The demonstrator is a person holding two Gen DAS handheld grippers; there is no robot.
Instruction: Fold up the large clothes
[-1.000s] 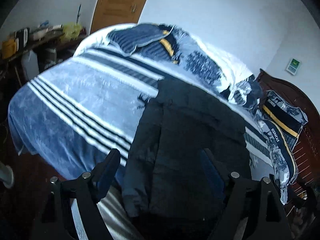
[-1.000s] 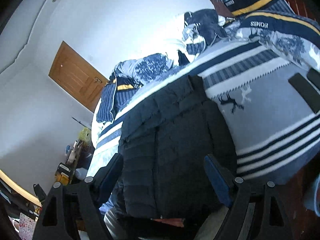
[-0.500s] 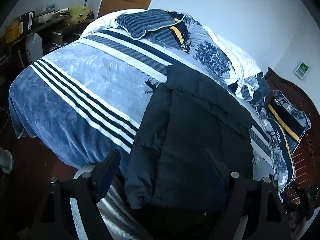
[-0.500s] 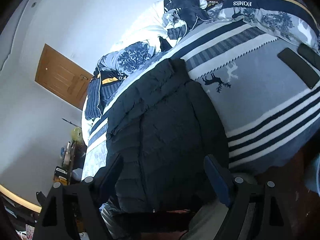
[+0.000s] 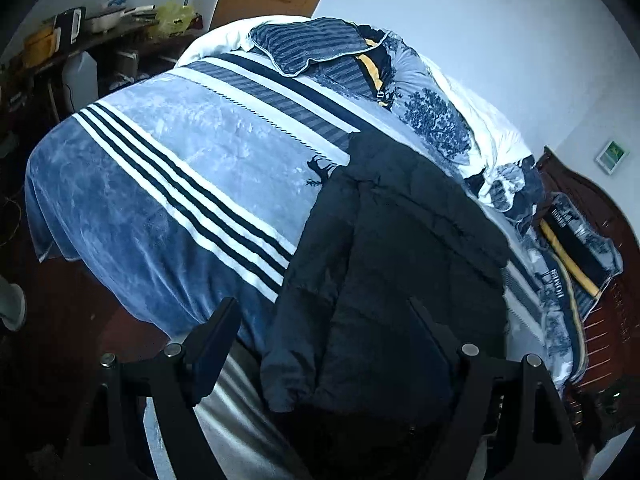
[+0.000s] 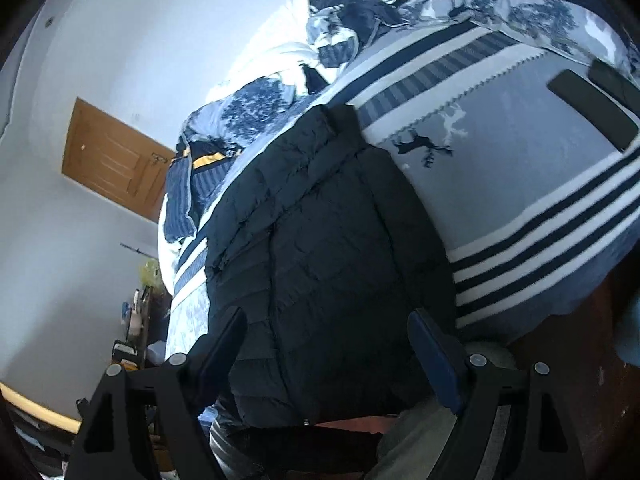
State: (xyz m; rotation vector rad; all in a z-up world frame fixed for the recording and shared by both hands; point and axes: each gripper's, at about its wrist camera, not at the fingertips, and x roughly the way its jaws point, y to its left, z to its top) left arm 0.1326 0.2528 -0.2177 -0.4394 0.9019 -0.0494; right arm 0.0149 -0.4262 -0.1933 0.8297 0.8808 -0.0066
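A dark quilted puffer jacket (image 5: 400,248) lies flat on the bed, collar towards the far side and hem hanging over the near edge. It also shows in the right wrist view (image 6: 320,248). My left gripper (image 5: 324,328) is open and empty, held above the jacket's hem with a sleeve below its left finger. My right gripper (image 6: 328,336) is open and empty, above the jacket's lower part.
The bed carries a blue and white striped blanket (image 5: 168,168) with a deer print. Pillows and a rumpled quilt (image 5: 436,120) lie along its far side. Two dark phones (image 6: 592,108) lie on the blanket right of the jacket. A cluttered desk (image 5: 92,36) and a wooden door (image 6: 116,156) stand beyond.
Both grippers have drawn back and upward from the jacket, so more of the bed shows. The jacket has not moved. Both grippers stay open.
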